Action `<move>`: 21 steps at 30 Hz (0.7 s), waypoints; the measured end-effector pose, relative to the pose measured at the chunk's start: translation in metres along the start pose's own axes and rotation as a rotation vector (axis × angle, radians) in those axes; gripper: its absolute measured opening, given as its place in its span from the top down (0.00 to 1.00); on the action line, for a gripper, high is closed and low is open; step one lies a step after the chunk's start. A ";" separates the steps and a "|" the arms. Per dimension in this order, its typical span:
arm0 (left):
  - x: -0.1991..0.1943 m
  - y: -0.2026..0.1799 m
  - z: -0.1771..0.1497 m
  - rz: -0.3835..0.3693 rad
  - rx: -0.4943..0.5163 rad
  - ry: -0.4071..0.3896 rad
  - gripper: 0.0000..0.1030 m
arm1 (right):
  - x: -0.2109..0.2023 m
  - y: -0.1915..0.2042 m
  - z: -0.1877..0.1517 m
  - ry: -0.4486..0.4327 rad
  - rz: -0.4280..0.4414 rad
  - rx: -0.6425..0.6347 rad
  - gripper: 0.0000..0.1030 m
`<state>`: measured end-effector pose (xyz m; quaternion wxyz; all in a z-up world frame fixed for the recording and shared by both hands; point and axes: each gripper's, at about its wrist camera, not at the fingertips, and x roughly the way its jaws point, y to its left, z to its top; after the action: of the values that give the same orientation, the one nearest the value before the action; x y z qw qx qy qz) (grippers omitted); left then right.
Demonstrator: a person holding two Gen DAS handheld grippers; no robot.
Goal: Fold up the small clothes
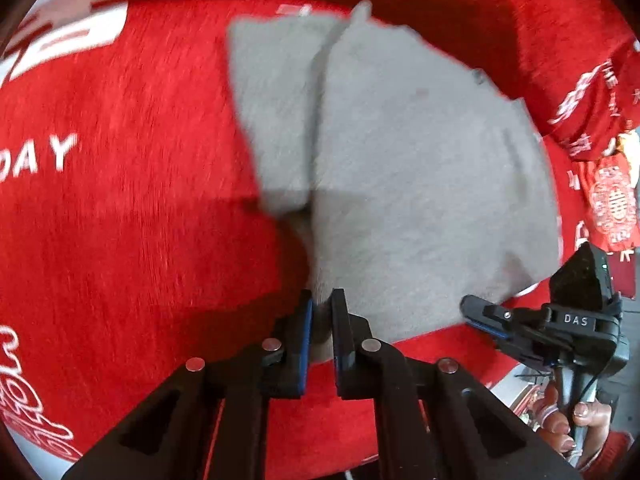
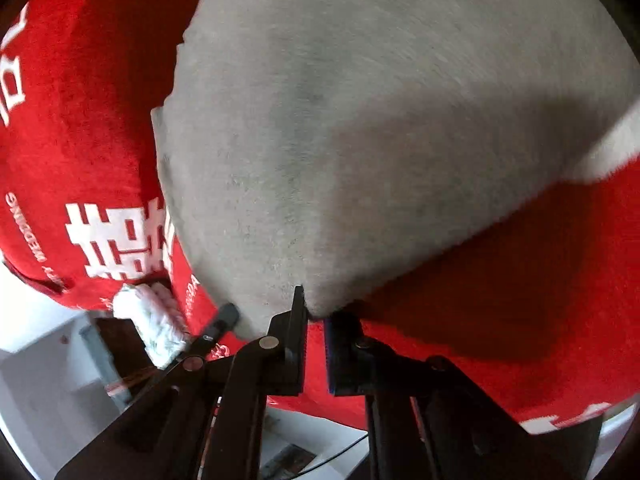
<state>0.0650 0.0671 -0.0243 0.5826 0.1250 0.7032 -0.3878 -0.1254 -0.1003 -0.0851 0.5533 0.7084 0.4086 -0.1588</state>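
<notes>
A small grey garment [image 1: 400,160] lies flat on a red cloth [image 1: 120,240] printed with white letters. It has a fold line down its left part. My left gripper [image 1: 322,312] is shut on the garment's near edge, with grey fabric pinched between the blue pads. In the right wrist view the same grey garment [image 2: 360,120] fills most of the frame. My right gripper [image 2: 316,312] is shut on its near corner. In the left wrist view the right gripper [image 1: 480,314] shows at the garment's lower right edge, with a person's hand [image 1: 580,416] on its handle.
The red cloth [image 2: 520,300] drapes over the near edge of the surface. A white knitted item [image 2: 152,320] lies at that edge on the left. Red printed packets [image 1: 612,208] sit at the far right. Pale furniture [image 2: 40,360] shows below the edge.
</notes>
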 end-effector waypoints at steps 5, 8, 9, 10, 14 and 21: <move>-0.014 -0.003 -0.004 0.000 0.009 -0.001 0.90 | -0.015 0.012 0.003 0.084 -0.008 -0.075 0.88; -0.042 -0.006 0.000 0.016 0.047 -0.045 0.90 | -0.038 0.030 0.002 0.080 0.005 -0.167 0.88; -0.051 -0.009 0.006 0.024 0.056 -0.067 0.90 | -0.050 0.037 0.006 0.055 -0.008 -0.207 0.88; -0.055 -0.009 0.011 0.034 0.060 -0.090 0.90 | -0.063 0.044 0.012 0.017 -0.034 -0.245 0.88; -0.060 -0.015 0.054 0.067 0.073 -0.177 0.90 | -0.095 0.056 0.053 -0.133 -0.129 -0.282 0.88; -0.024 -0.042 0.128 0.162 0.066 -0.257 0.90 | -0.140 0.056 0.142 -0.356 -0.201 -0.248 0.88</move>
<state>0.1381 -0.0423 0.0119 0.6927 0.1498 0.5975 -0.3751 -0.1374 -0.2900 -0.0014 0.6806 0.5518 0.3895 -0.2840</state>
